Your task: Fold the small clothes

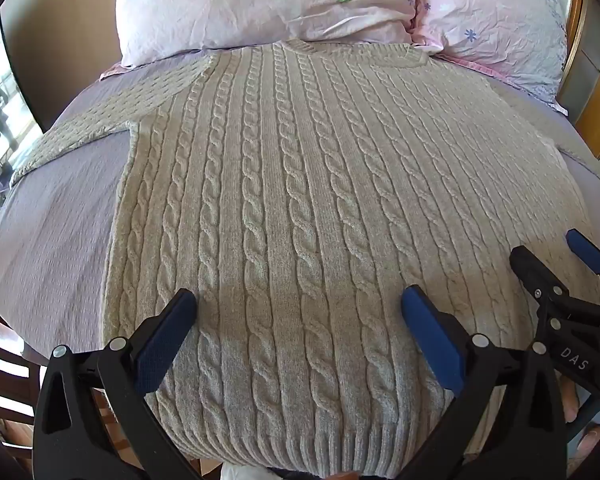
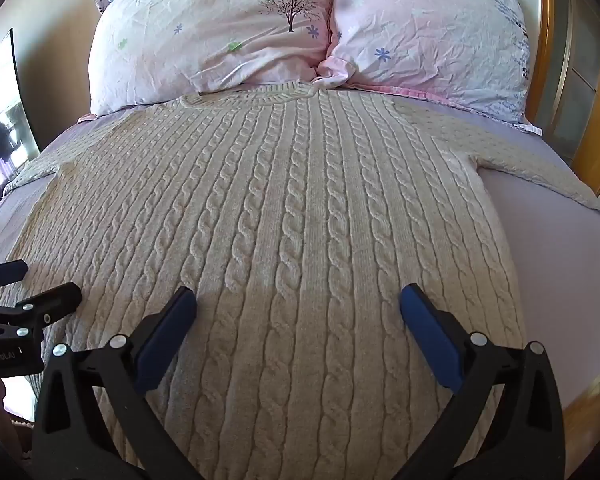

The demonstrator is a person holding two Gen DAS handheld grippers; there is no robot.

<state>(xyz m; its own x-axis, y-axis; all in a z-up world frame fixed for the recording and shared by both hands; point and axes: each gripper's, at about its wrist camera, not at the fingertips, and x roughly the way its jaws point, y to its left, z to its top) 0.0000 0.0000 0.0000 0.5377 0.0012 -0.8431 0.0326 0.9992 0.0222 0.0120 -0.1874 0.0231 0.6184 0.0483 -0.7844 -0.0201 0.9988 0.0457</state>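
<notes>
A cream cable-knit sweater lies flat on the bed, collar toward the pillows, hem nearest me, both sleeves spread out sideways. It also fills the right wrist view. My left gripper is open and empty, hovering over the lower left part of the sweater body. My right gripper is open and empty over the lower right part. The right gripper shows at the right edge of the left wrist view, and the left gripper shows at the left edge of the right wrist view.
The lilac bed sheet shows on both sides of the sweater. Two pink flowered pillows lie against the wall at the head. A wooden bed frame runs along the right.
</notes>
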